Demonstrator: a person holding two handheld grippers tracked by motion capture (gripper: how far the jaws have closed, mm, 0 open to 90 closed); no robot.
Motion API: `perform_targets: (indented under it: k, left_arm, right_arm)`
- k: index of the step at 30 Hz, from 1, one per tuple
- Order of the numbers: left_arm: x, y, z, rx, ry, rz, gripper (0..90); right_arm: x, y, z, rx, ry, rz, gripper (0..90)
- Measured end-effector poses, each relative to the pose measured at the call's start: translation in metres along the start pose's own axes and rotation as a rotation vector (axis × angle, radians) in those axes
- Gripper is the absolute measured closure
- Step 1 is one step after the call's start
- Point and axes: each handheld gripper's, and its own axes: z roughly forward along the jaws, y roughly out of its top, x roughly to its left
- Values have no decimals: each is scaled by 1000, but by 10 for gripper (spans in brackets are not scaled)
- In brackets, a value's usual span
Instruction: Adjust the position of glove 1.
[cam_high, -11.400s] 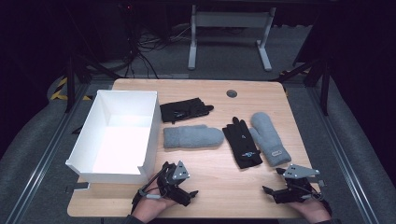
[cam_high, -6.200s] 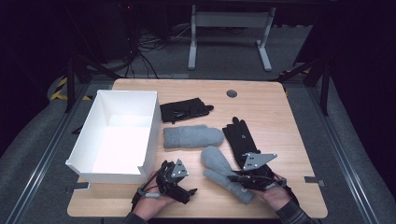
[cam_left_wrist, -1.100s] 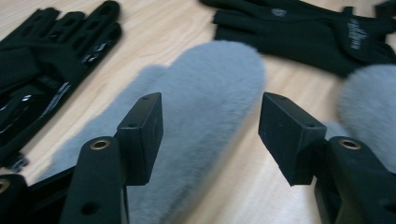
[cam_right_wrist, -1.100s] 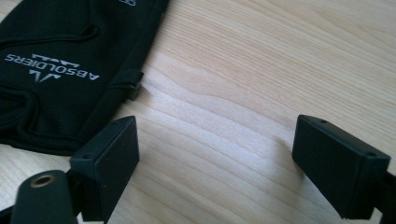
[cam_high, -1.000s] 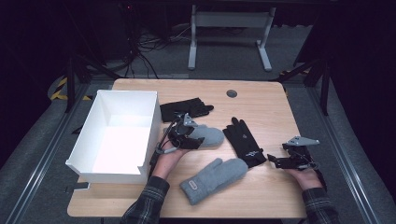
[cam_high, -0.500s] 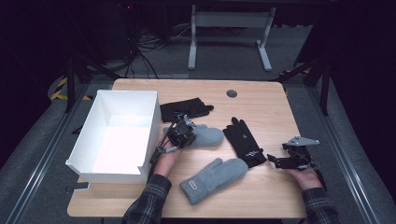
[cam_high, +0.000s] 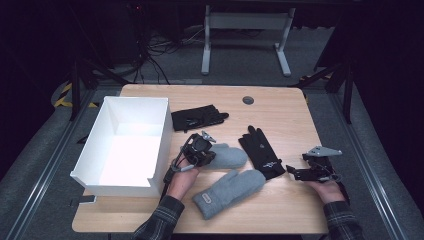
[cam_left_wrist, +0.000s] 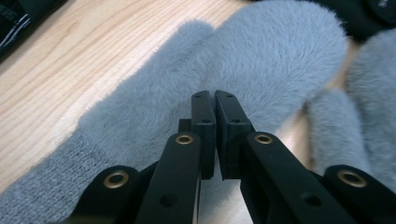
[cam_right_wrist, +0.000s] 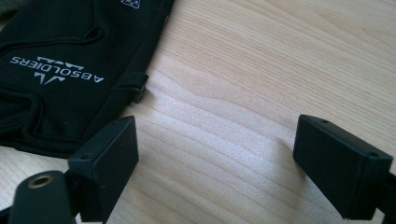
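Observation:
Two grey fleece mittens lie mid-table. The farther mitten (cam_high: 230, 156) has my left gripper (cam_high: 202, 149) on its cuff end. In the left gripper view that gripper (cam_left_wrist: 215, 99) is shut, its tips pinching the fleece of this mitten (cam_left_wrist: 266, 60). The nearer mitten (cam_high: 227, 192) lies slanted in front, and its edge (cam_left_wrist: 373, 98) shows at the right. A black glove (cam_high: 261, 150) lies right of the mittens. My right gripper (cam_high: 294, 171) rests beside its cuff, open (cam_right_wrist: 219, 163) over bare wood, with the glove (cam_right_wrist: 70, 60) just to its left.
A white open box (cam_high: 162, 131) stands at the left of the wooden table (cam_high: 280, 110). A second black glove (cam_high: 197, 117) lies behind the mittens. A round grommet (cam_high: 248, 100) sits near the far edge. Dark floor and a desk frame lie beyond.
The left gripper's jaws have closed onto the farther grey mitten and the hand has shifted slightly toward the table's front. The right hand has kept still.

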Motion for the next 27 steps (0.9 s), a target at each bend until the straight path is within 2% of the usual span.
perform_targets:
  k: [4, 5, 8, 12, 13, 14, 15, 16, 21, 23, 25, 27]
  left_arm:
    - [-8, 3, 1, -21, -47, -10, 873]
    - [-8, 3, 1, -21, -47, -10, 872]
    - [-16, 5, 3, -9, -64, 16, 866]
    - [-16, 4, 3, -16, -58, 43, 814]
    - [-14, 4, 1, -28, -63, 58, 778]
    - [-14, 3, -1, -38, -55, 68, 681]
    - [-13, 3, -2, -39, -48, 82, 681]
    - [-11, 2, -3, -44, -46, 91, 599]
    - [-8, -4, 2, 8, -56, 131, 515]
    - [-9, -6, 5, 22, -41, 145, 532]
    - [-10, -7, 9, 32, -25, 161, 639]
    - [-9, -7, 9, 36, -22, 152, 767]
  right_arm:
    - [0, 0, 0, -1, 0, 0, 145]
    - [0, 0, 0, -1, 0, 0, 145]
    - [0, 0, 0, -1, -1, 1, 145]
    - [0, 0, 0, -1, -1, 1, 145]
    - [0, 0, 0, -1, 0, 1, 145]
    - [0, 0, 0, -1, 0, 0, 145]
    - [0, 0, 0, -1, 0, 0, 145]
    - [0, 0, 0, -1, -1, 1, 145]
    - [0, 0, 0, -2, -2, 1, 145]
    - [0, 0, 0, -1, -1, 1, 145]
    - [0, 0, 0, -1, -1, 1, 145]
    - [0, 0, 0, -2, -2, 1, 145]
